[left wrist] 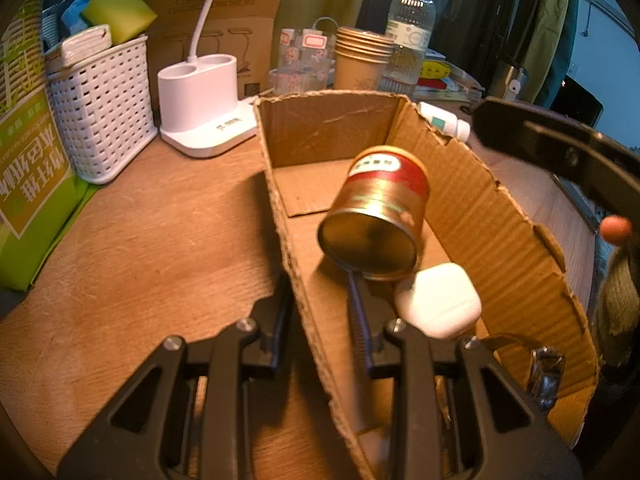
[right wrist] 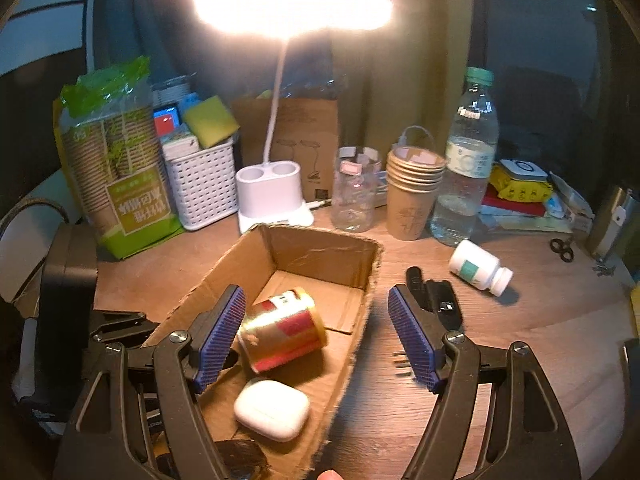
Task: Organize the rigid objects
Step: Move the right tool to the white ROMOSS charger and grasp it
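Note:
A gold-and-red can (left wrist: 380, 208) (right wrist: 282, 330) lies on its side inside the open cardboard box (left wrist: 332, 132) (right wrist: 320, 252). A white earbud case (left wrist: 438, 300) (right wrist: 272, 410) rests just in front of it. My left gripper (left wrist: 319, 284) is shut on the box's left wall, one finger outside and one inside. My right gripper (right wrist: 316, 294) hovers open over the box's right wall. Its left pad (right wrist: 222, 332) is close beside the can, with no grip on it. A white pill bottle (right wrist: 480, 266) and a black object (right wrist: 434, 296) lie on the table right of the box.
Behind the box stand a white lamp base (right wrist: 268, 188), a white basket (right wrist: 202, 190), a glass jar (right wrist: 354, 192), stacked paper cups (right wrist: 414, 194) and a water bottle (right wrist: 466, 168). A green cup package (right wrist: 116, 168) is at the left. Small scissors (right wrist: 562, 250) lie far right.

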`<state>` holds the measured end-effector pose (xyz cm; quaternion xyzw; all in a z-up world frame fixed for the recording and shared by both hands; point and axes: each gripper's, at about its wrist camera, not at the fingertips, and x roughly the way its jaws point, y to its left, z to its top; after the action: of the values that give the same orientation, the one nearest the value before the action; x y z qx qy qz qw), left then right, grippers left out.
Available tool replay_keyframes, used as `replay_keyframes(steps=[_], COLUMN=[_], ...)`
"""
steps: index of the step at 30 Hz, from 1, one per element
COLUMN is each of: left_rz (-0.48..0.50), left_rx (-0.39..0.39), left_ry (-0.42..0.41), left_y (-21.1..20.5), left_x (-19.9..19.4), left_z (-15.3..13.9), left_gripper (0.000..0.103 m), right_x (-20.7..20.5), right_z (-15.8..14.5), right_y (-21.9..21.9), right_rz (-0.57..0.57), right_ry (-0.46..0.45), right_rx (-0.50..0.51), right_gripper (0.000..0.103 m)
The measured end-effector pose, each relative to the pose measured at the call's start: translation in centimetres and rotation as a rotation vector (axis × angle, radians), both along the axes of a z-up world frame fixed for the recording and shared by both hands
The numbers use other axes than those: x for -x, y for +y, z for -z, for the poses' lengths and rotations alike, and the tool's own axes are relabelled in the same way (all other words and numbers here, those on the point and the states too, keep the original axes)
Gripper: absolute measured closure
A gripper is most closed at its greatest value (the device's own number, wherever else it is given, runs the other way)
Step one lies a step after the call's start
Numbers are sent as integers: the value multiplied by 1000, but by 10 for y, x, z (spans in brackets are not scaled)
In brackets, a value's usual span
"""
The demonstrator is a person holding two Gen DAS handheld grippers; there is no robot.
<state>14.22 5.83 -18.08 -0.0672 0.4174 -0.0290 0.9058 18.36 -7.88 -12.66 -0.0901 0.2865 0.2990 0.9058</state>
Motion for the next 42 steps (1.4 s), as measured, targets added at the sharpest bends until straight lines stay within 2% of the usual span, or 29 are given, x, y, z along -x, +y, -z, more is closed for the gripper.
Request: replay_keyframes(steps=[10,20,27,31,42], left_rz=[0,0,0,0,0], left_rx=[0,0,0,0,0], left_ry=[0,0,0,0,0], left_y=[0,0,0,0,0], left_x=[0,0,0,0,0], left_z=[0,0,0,0,0], left_gripper=[74,74,74,74,74], right_x=[-16,-36,-45,-47,-51], right_z=[1,27,48,50,70], right_y=[-38,-57,-54,-57,-58], right_rz=[136,226,233,236,213], right_ry=[-10,37,93,109,147], right_rx=[-11,37,95,89,174], right_gripper=[26,26,26,26,27])
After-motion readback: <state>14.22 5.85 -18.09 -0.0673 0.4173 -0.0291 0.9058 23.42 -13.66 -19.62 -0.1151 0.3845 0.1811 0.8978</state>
